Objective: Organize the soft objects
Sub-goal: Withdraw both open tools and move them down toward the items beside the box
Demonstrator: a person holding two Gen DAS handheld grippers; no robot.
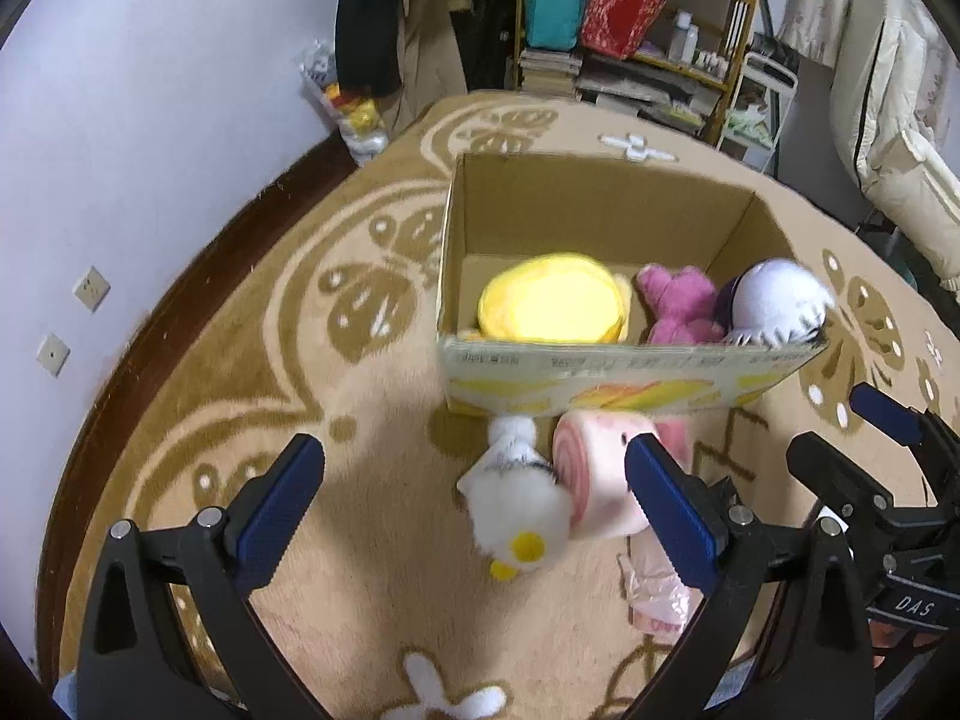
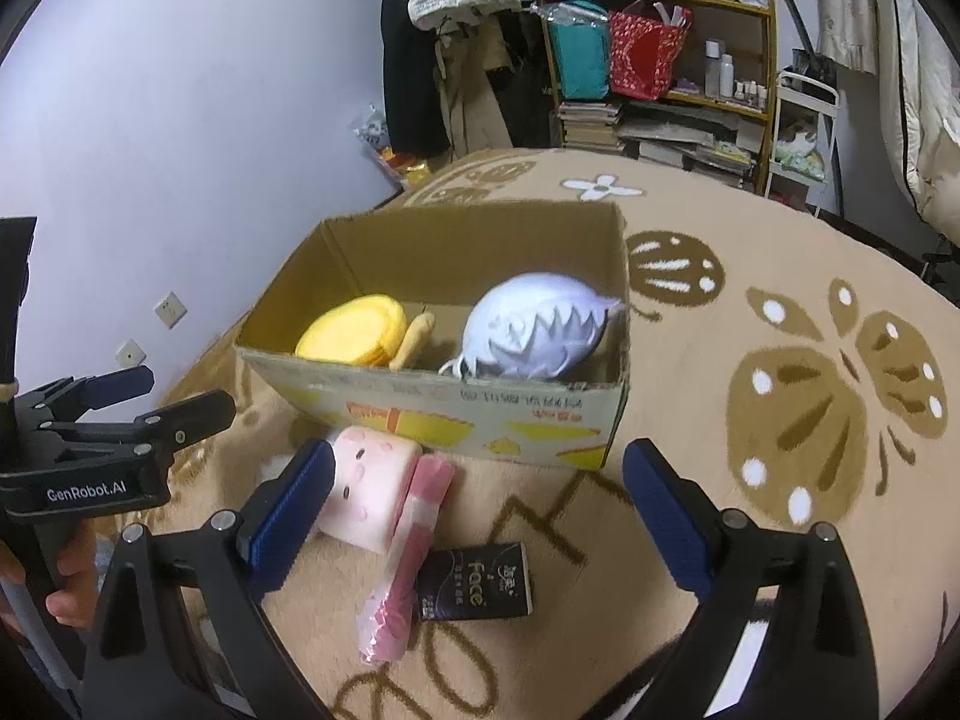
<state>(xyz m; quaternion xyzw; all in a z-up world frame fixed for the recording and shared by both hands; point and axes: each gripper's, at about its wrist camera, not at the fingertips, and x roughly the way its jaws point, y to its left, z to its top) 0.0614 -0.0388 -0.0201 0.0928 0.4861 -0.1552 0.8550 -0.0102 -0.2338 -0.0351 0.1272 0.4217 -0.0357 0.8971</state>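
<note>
An open cardboard box (image 1: 600, 222) (image 2: 456, 408) stands on the carpet. It holds a yellow plush (image 1: 549, 309) (image 2: 354, 330), a pink plush (image 1: 681, 306) and a white toothed plush (image 1: 774, 303) (image 2: 534, 330). In front of it lie a white duck plush (image 1: 516, 510), a pink roll-cake plush (image 1: 594, 480) (image 2: 375, 486), a pink wrapped pack (image 1: 657, 594) (image 2: 408, 558) and a black tissue pack (image 2: 477, 582). My left gripper (image 1: 474, 498) is open over the duck. My right gripper (image 2: 477, 510) is open above the packs.
Beige patterned carpet (image 1: 300, 312) covers the floor. A wall (image 1: 150, 120) with sockets is on the left. A cluttered shelf (image 1: 636, 18) and hanging clothes stand behind. The right gripper also shows in the left wrist view (image 1: 870, 438), the left one in the right wrist view (image 2: 150, 396).
</note>
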